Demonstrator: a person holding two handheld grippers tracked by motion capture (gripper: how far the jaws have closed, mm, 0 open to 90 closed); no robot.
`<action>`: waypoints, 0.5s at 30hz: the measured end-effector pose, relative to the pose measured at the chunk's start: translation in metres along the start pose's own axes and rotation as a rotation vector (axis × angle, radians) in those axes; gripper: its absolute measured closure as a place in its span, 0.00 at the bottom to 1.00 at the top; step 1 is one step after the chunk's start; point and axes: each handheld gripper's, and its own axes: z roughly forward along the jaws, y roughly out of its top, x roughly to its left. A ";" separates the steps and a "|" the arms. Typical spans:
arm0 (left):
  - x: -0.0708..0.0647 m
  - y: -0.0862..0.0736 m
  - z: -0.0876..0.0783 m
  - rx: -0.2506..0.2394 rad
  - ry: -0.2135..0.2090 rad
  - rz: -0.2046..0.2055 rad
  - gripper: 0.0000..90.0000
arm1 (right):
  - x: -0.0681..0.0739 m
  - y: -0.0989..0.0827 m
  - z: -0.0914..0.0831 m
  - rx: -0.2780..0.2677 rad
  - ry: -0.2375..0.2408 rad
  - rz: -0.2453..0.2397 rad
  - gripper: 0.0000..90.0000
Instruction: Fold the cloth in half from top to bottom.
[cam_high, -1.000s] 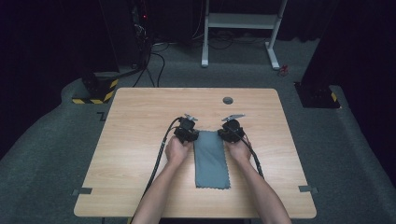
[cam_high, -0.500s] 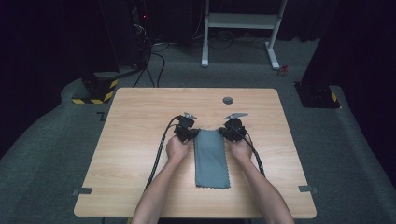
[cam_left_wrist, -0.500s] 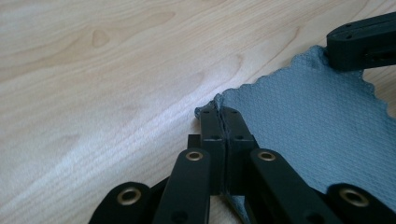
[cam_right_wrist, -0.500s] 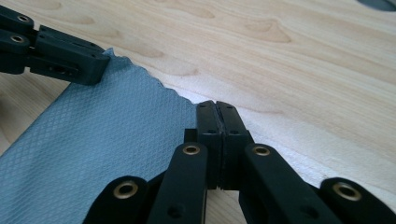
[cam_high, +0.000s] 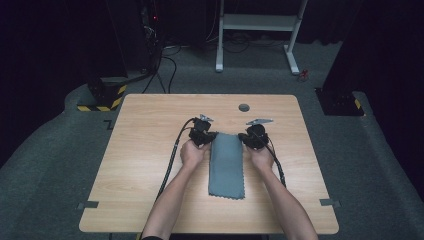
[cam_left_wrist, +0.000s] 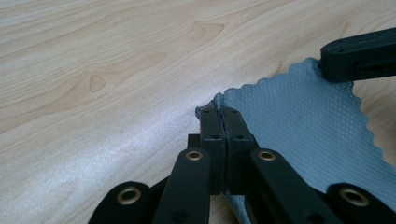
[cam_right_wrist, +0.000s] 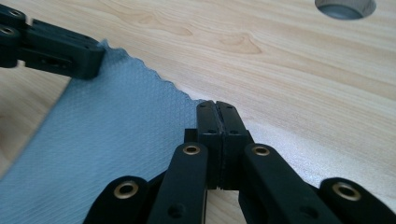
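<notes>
So the left gripper (cam_high: 206, 136) is pinched tight on the far left corner of the grey cloth (cam_high: 226, 165), which lies flat mid-table (cam_high: 150, 150). Over on the right, the right gripper (cam_high: 251, 138) is clamped onto the far right corner.

the high view is soft and slightly grainy — the table (cam_high: 150, 165) is lit evenly from above while the floor (cam_high: 60, 165) and room behind sink into near black. the two gripper views are bright and sharp mid-frame, with pale glare on the wood — nearest linkages blur.
</notes>
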 end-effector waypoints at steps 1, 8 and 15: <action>0.000 -0.001 -0.001 -0.003 -0.006 -0.001 0.99 | 0.001 0.000 -0.002 0.000 0.002 -0.006 1.00; -0.009 -0.012 -0.017 -0.008 -0.051 0.053 0.98 | 0.015 -0.003 -0.011 0.006 0.031 -0.078 1.00; -0.016 -0.028 -0.028 -0.008 -0.093 0.101 0.98 | 0.024 -0.022 -0.020 0.011 0.070 -0.115 1.00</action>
